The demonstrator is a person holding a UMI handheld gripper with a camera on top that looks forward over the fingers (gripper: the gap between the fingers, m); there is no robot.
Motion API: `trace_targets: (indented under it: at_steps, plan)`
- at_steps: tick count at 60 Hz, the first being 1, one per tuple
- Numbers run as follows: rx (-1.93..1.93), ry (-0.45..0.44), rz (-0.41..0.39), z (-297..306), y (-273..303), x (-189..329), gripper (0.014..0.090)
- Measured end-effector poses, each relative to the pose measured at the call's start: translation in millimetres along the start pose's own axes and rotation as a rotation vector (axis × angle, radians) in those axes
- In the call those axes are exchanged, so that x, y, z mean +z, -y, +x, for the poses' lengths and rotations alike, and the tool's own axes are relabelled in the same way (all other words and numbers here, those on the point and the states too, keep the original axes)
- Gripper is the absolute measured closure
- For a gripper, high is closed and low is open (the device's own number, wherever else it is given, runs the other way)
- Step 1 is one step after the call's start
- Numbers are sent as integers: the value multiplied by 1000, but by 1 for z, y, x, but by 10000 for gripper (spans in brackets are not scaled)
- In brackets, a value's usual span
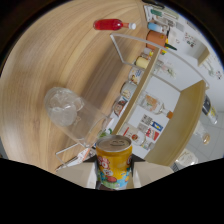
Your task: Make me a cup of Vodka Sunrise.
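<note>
Tilted view over a wood table [55,55] w/ a shelf of jars beyond. One yellow can [114,161] clamped between gripper [114,175] fingers. One clear cup [70,112] w/ ice just ahead. One red bottle [111,24] lies far across the table. A clear stand [131,50] is between cup and shelf.

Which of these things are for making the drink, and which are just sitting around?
For the drink:
yellow can, held in the gripper
clear plastic cup with ice
red bottle

Just sitting around:
orange container
jars and boxes on the shelf
</note>
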Motion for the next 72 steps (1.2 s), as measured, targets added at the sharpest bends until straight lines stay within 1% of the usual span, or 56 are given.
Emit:
trace_targets:
  at_steps: [10, 17, 28, 31, 36, 40, 44, 53, 61, 72]
  plan:
    - [69, 12, 8, -1, 0, -9, 539]
    - [270, -13, 44, 16, -1, -18, 539]
    - [819, -82, 143, 64, -28, -40, 536]
    - [994, -86, 174, 74, -39, -43, 534]
    - [1278, -101, 217, 81, -64, -50, 536]
    - [1474, -113, 237, 81, -89, -53, 533]
    - [1641, -114, 253, 72, -110, -56, 532]
    - [1909, -84, 253, 27, -147, -46, 534]
    - [2061, -32, 210, -35, -159, -24, 534]
    - [2170, 91, 124, -113, -143, 13, 535]
